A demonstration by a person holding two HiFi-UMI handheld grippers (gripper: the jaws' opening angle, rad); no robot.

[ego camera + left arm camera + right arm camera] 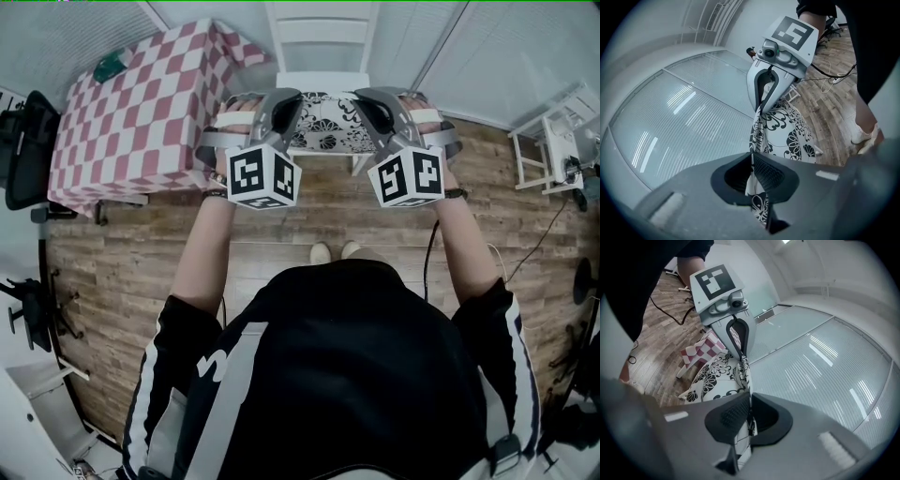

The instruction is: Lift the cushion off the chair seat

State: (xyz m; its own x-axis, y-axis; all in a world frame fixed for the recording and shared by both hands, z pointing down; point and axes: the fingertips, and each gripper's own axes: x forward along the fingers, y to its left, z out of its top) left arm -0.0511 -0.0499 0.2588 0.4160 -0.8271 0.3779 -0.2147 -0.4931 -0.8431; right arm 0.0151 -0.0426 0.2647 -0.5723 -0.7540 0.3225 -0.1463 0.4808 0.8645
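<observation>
A table [141, 103] under a red-and-white checked cloth stands at the far left, its corner just beside the white chair [319, 33], and a small green thing [111, 64] lies on its far edge. A black office chair [23, 145] sits further left. A white stand [553, 141] is well apart at the right, with cables trailing over the wooden floor [281, 225]. Pale striped wall panels [684, 117] rise behind the chair. The person's shoes [335, 251] are on the floor near the chair's front.

The cushion [328, 127] is flat and thin. It is white with large black flower and leaf prints and a darker patterned border. It is stretched between the two grippers over the chair seat, on the near side of the backrest. Whether its underside touches the seat cannot be told.

The left gripper [752, 161] has its jaws clamped narrow on the cushion's left edge, with the fabric pinched between the ribbed pads. The right gripper [750, 401] has its jaws closed the same way on the right edge. Each gripper shows in the other's view across the cushion.
</observation>
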